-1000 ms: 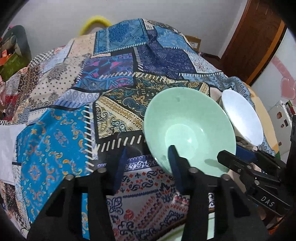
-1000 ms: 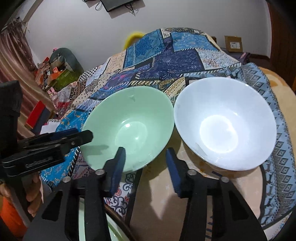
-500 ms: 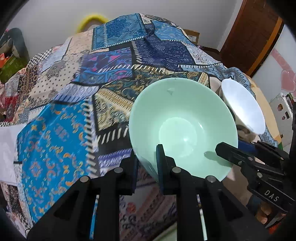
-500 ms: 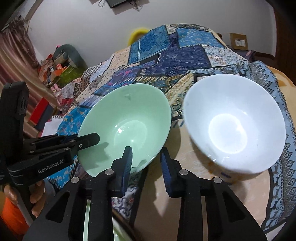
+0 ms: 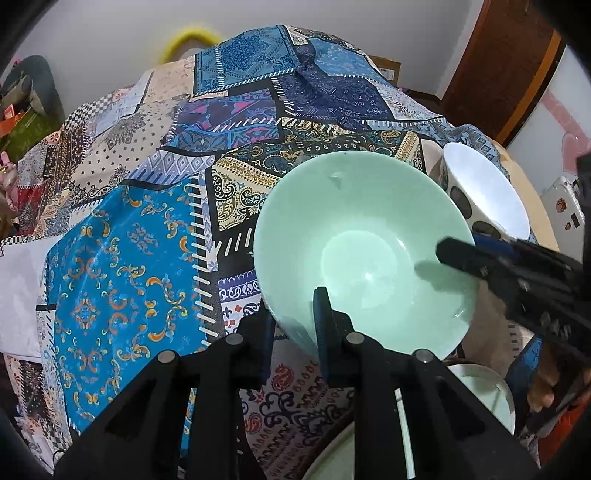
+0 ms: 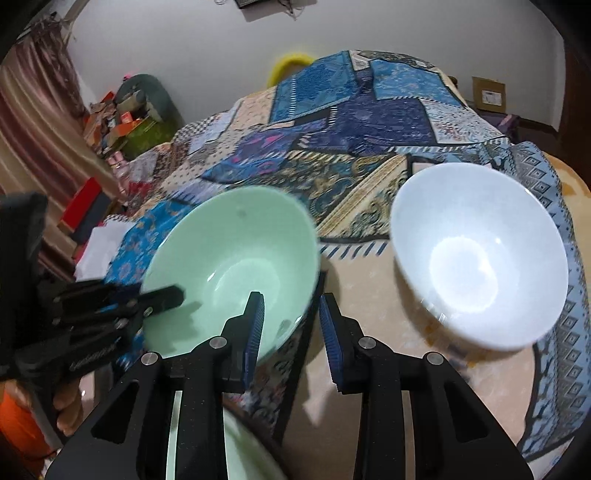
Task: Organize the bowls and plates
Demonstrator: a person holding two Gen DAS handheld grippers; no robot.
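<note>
In front of me a patchwork cloth [image 5: 229,147] in blues, creams and blacks covers the table. Behind it stands a plain pale wall [image 6: 332,33], with a yellow hoop [image 5: 190,38] against it. To my right is a dark wooden door [image 5: 506,62]; to my left, a pinkish curtain [image 6: 33,122] and cluttered boxes [image 6: 122,122].

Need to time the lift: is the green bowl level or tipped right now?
Tipped. The green bowl faces the left hand-held gripper, which is shut on its near rim; the far rim sits higher.
</note>
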